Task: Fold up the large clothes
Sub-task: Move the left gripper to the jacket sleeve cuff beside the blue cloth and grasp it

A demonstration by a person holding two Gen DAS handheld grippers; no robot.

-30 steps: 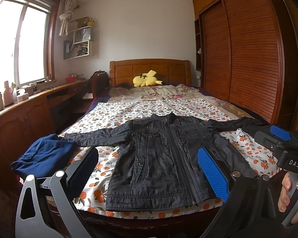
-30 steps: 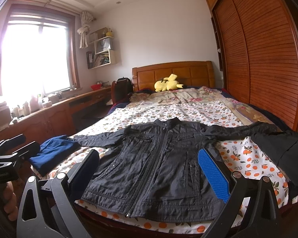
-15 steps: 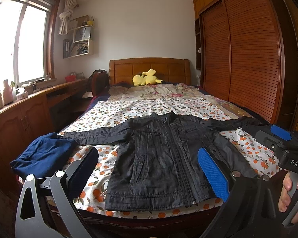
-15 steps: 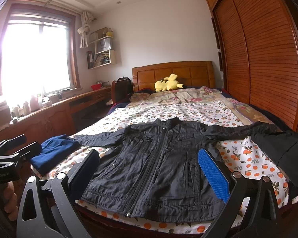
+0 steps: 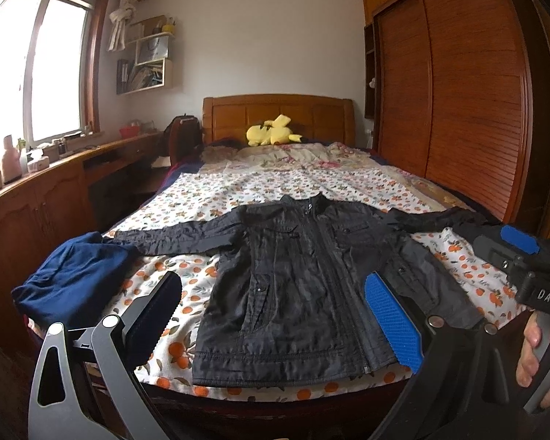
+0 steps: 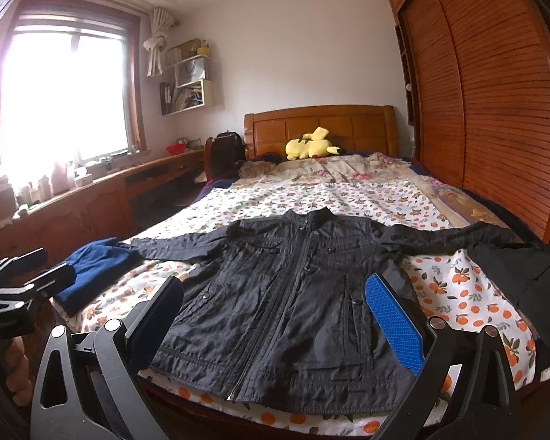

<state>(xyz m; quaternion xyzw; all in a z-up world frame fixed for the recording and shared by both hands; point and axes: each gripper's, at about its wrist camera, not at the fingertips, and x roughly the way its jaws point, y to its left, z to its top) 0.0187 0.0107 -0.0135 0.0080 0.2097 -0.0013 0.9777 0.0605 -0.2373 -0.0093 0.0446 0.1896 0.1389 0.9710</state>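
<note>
Jacket point(image 5: 304, 286) lies spread flat on bed point(image 5: 275, 183); both claws point(image 5: 271, 315) point(image 6: 275, 315) spread, empty.

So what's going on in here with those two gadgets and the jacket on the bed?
A person is holding a hand-held gripper in each hand, getting ready to fold clothes. The black jacket lies flat on the bed, zipped, sleeves spread wide. The left hand-held gripper and right hand-held gripper are both open, hovering at the foot of the bed, touching nothing. No folding has begun. A blue garment sits by the jacket's left sleeve.
</note>
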